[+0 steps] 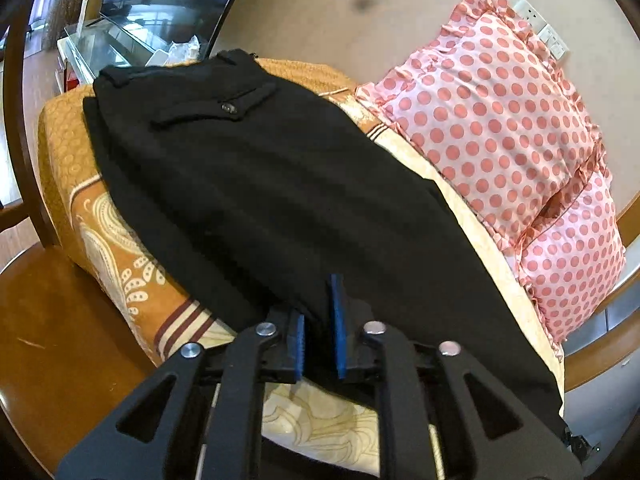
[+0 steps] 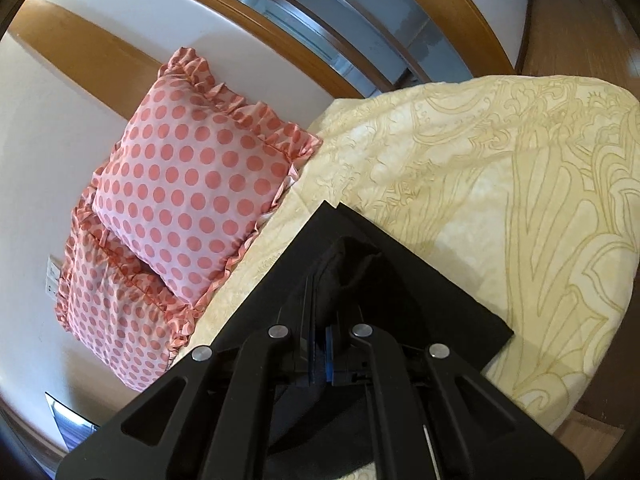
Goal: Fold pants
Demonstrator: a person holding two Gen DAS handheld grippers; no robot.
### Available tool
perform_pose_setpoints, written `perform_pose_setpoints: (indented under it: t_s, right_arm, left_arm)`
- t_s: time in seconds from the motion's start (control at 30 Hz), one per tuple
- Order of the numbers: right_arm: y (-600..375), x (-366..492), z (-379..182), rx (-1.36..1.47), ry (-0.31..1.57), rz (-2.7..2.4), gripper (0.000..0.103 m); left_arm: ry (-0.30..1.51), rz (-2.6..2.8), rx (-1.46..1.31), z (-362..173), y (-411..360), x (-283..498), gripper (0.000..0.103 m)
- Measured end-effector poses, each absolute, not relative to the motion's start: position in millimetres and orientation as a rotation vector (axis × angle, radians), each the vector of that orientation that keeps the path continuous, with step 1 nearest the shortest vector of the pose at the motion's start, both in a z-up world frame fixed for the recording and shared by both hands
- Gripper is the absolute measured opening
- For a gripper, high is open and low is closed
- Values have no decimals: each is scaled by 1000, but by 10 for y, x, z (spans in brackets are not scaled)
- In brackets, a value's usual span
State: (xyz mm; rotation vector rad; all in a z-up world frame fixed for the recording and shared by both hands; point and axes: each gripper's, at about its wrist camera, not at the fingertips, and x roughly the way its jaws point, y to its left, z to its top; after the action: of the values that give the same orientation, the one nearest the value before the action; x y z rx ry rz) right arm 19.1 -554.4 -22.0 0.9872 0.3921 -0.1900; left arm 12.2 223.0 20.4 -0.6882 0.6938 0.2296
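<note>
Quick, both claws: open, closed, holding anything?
Left claw: partly open around the edge of the black pants; grip not confirmed.
Right claw: shut on the black pants hem fabric.

Left gripper (image 1: 320, 320): matte black body, two angled linkage arms per side with long triangular cutouts. Four round silver pivot screws sat across the linkages. Finger carriers were black blocks, each faced with a blue ribbed pad (image 1: 338, 326).

Right gripper (image 2: 320, 344): same build, black linkages, triangular cutouts, four silver pivot screws. Blue pads (image 2: 329, 354) showed only as a thin sliver between the black carriers. A pale thin rod or slot ran down the lower frame, probably a guide rail. No skin, sleeves or cables were visible.
</note>
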Motion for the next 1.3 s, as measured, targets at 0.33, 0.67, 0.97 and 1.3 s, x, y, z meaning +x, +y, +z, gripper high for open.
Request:
perform_pose_setpoints:
  t_s: [0.33, 0.67, 0.97, 1.3]
  right_arm:
    - [-5616, -86, -202, 1031, 403, -247, 3]
    - [-5624, -134, -309, 1061, 421, -274, 3]
    - [-5611, -145, -407, 1060, 455, -324, 3]
    - [-5574, -159, -326, 1002, 461, -339, 3]
  left_arm:
    - [699, 216, -684, 208, 2244, 112, 26]
    - [658, 213, -626, 162, 2120, -37, 8]
    - [642, 184, -630, 127, 2155, -129, 10]
    - [657, 163, -572, 140, 2147, -86, 11]
